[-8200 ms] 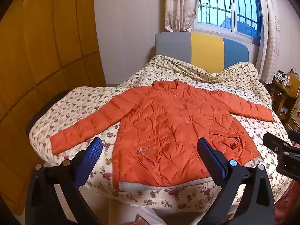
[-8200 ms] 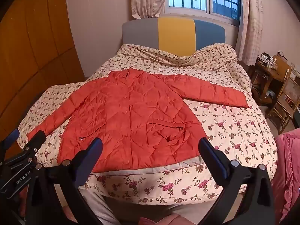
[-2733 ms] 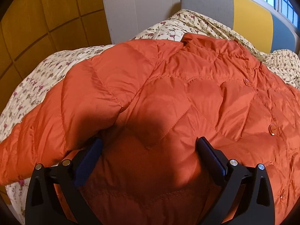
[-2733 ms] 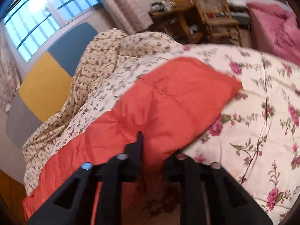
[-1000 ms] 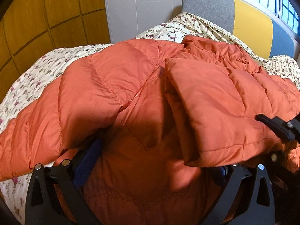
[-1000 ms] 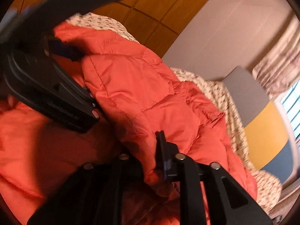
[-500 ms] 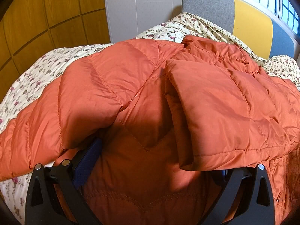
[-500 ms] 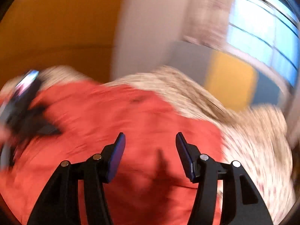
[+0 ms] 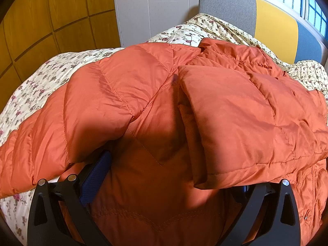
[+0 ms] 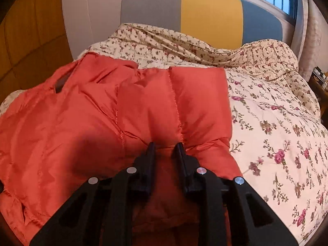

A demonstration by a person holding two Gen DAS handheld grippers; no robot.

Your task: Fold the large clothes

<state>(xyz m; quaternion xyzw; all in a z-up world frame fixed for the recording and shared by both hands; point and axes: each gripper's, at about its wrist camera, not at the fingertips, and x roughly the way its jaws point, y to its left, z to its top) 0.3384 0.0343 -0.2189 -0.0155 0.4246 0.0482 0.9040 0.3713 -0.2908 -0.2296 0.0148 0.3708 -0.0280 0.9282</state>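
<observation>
At the near edge of the bed, the right gripper (image 10: 165, 146) is seen with its jaws narrow and closing; a ridge of padded fabric from the jacket (image 10: 86, 123) is caught between them at the folded shoulder edge, and the pads appear to press on it. The left gripper (image 9: 170, 176) is held with its jaws wide apart over the jacket's chest; nothing is clamped, though one finger (image 9: 96, 178) is tucked under the outstretched sleeve (image 9: 51, 127) and the other is hidden beneath the cuff of the folded sleeve (image 9: 246, 123).

The jacket is laid face up on the flowered quilt (image 10: 276, 123), collar toward the headboard (image 10: 211, 14). One sleeve is already laid across the chest; the other is spread out toward the wooden wall panels (image 9: 51, 20).

The step in hand is judged to be the gripping of the folded side so that it can be turned inward. For a sound result, both layers should be taken in the bite, not the outer shell alone, since the slick padded fabric is likely to slip. The fold line is best kept straight from shoulder to hem, and the crossed sleeve should be kept flat while the side is carried over. The wide-open gripper could be used to pin the chest as an anchor.
</observation>
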